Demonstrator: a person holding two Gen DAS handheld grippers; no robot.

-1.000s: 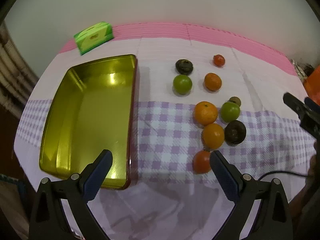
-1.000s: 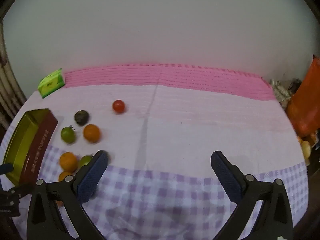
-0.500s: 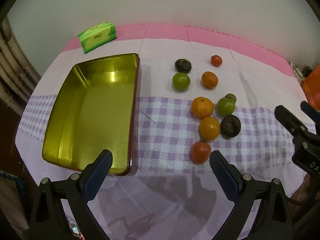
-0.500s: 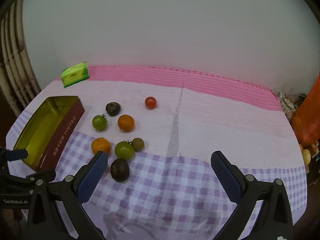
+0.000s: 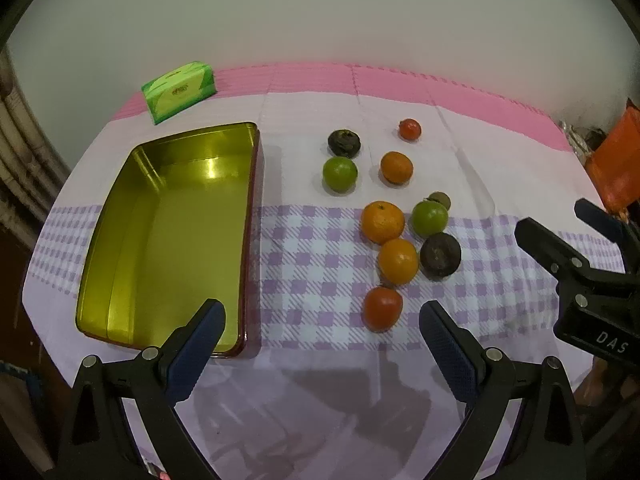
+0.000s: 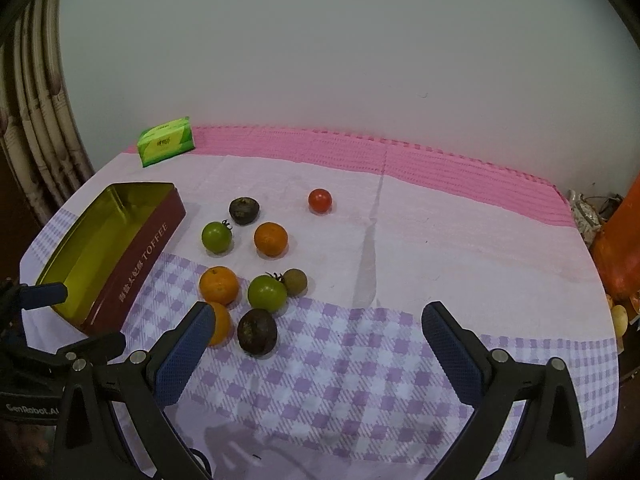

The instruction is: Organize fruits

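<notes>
An empty gold-lined toffee tin (image 5: 120,256) (image 6: 152,240) sits at the table's left. To its right lie several loose fruits: oranges (image 5: 383,221) (image 6: 219,285), green tomatoes (image 5: 339,174) (image 6: 267,293), dark round fruits (image 5: 440,256) (image 6: 257,331), red tomatoes (image 5: 382,308) (image 6: 320,200) and a small brown fruit (image 5: 440,200) (image 6: 295,281). My left gripper (image 5: 320,330) is open and empty above the near table edge. My right gripper (image 6: 318,330) is open and empty, right of the fruits; it also shows in the left wrist view (image 5: 576,236).
A green tissue pack (image 5: 179,90) (image 6: 166,145) lies at the far left by the wall. An orange bag (image 5: 618,160) (image 6: 620,248) stands off the table's right edge. The cloth is pink at the back, purple check in front. Curtains hang at the left.
Both grippers have drawn back and risen, so more of the table shows. The right view has swung left to take in the fruits and tin. Nothing on the table moved.
</notes>
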